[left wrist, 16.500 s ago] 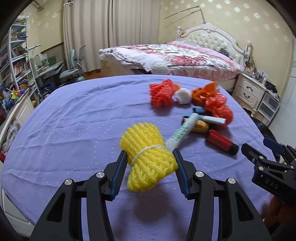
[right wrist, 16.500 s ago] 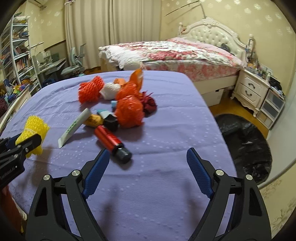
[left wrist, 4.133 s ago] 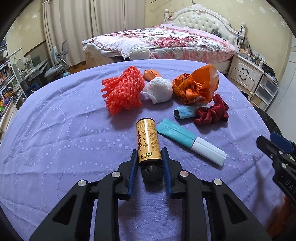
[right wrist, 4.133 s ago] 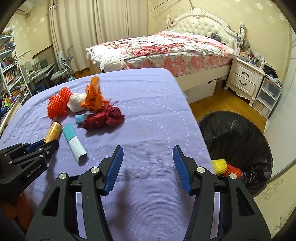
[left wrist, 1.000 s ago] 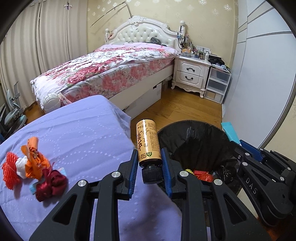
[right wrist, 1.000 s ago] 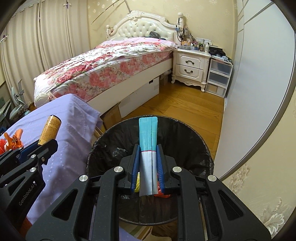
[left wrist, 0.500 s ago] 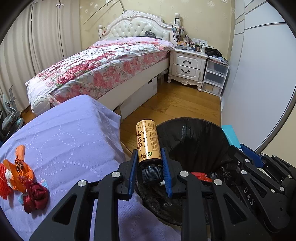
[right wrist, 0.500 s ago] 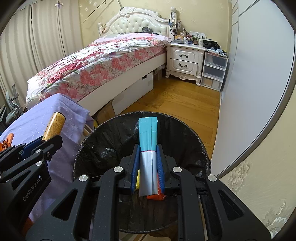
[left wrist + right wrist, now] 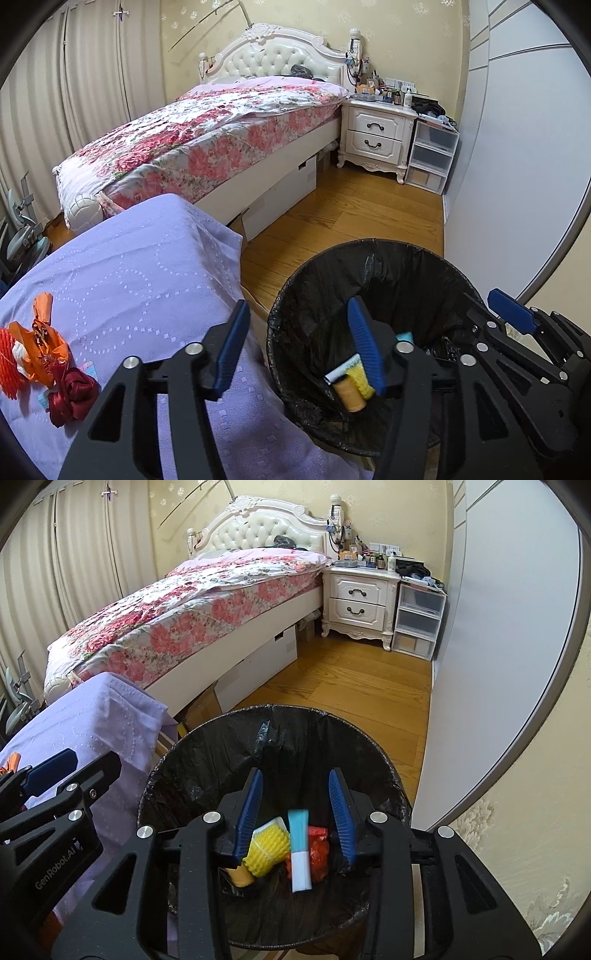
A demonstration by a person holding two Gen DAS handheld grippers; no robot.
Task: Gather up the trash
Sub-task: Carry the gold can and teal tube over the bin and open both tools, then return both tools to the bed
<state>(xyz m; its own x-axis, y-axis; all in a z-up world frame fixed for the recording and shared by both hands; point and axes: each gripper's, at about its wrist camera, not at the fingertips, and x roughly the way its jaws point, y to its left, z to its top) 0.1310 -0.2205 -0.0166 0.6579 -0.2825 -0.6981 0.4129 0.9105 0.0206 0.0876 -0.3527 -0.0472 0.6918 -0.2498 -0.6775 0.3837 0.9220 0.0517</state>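
Note:
Both grippers hang open and empty over the black-lined trash bin (image 9: 373, 254) (image 9: 207, 746). My left gripper (image 9: 299, 350) straddles the bin's left rim, beside the table edge. My right gripper (image 9: 295, 812) is centred over the bin. Inside lie the gold bottle (image 9: 349, 395) (image 9: 240, 877), the teal-and-white tube (image 9: 300, 851), the yellow foam net (image 9: 267, 847) and red trash (image 9: 319, 853). On the purple table (image 9: 129, 280), far left, remain an orange bag (image 9: 42, 347), a red foam net (image 9: 7, 365) and a dark red cloth (image 9: 72, 393).
A bed with a floral cover (image 9: 207, 136) stands behind the table. A white nightstand (image 9: 376, 136) and plastic drawers (image 9: 430, 155) stand at the back. Wooden floor (image 9: 351, 218) lies between them. A pale wall panel (image 9: 498, 646) runs close on the right.
Both grippers opened. The gold bottle dropped from the left gripper and the teal tube from the right gripper into the bin.

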